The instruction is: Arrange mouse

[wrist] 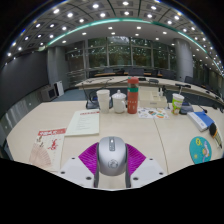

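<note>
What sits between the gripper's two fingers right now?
The grey mouse lies between the fingers of the gripper, flanked by the magenta pads, resting on the table. The gripper view shows this.

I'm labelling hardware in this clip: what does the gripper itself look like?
The gripper has two pale, whitish fingers with angular outer edges, widening toward the camera. Each bears a magenta pad on its inner face, with faint dark line markings. No cables, sleeve or hand are in view.

I'm viewing from the gripper-mounted camera, riding just above the tabletop (90, 150), facing forward across the office.
</note>
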Demonstrator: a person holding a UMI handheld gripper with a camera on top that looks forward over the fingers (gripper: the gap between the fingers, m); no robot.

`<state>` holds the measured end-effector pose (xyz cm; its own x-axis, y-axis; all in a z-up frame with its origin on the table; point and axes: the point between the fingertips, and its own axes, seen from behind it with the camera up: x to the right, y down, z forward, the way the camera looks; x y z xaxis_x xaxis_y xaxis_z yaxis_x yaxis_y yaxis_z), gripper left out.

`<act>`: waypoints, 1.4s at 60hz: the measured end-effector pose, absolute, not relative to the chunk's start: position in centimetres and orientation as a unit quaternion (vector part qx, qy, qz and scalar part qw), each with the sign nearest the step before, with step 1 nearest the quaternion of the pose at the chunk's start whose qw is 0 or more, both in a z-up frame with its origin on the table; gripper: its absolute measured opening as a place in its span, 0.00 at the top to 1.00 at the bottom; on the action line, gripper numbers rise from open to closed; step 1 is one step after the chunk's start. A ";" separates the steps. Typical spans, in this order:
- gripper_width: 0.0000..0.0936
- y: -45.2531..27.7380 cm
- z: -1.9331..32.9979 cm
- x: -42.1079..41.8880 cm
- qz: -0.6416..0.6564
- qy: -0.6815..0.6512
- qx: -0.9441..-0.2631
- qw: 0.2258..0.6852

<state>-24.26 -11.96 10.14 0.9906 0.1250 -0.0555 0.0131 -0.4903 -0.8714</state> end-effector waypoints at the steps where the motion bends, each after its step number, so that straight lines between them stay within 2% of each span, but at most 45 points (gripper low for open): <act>1: 0.62 -12.0 11.4 -23.8 0.060 -0.040 -0.856 0.512; 5: 0.62 -11.9 16.6 -20.6 0.070 -0.031 -0.836 0.544; 11: 0.62 -11.5 22.3 -12.5 0.064 -0.012 -0.811 0.582; 16: 0.62 -10.9 24.5 -4.4 0.048 0.006 -0.805 0.591; 18: 0.62 -10.8 24.2 -0.9 0.037 0.014 -0.806 0.590; 23: 0.62 -10.2 21.2 6.8 0.013 0.027 -0.823 0.568; 29: 0.62 -10.1 15.1 14.2 -0.004 0.043 -0.850 0.526; 38: 0.62 -10.4 6.0 19.4 -0.014 0.043 -0.880 0.473; 44: 0.61 -10.7 2.3 20.4 -0.009 0.046 -0.888 0.457; 53: 0.50 -11.0 -0.9 20.0 0.011 0.040 -0.899 0.436; 57: 0.43 -11.2 -0.7 20.3 -0.002 0.029 -0.897 0.441; 59: 0.32 -11.7 -0.6 20.2 -0.010 0.025 -0.899 0.436; 62: 0.09 -12.2 0.0 20.0 -0.017 0.018 -0.899 0.437; 63: 0.06 -12.5 0.3 20.0 -0.020 0.017 -0.899 0.437; 66: 0.09 -13.4 1.6 19.7 -0.025 0.013 -0.897 0.441; 84: 0.08 -25.5 12.5 15.2 -0.059 0.037 -0.878 0.474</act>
<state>15.21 -25.52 12.53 0.9901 -0.1220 0.0688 -0.0094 -0.5482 -0.8363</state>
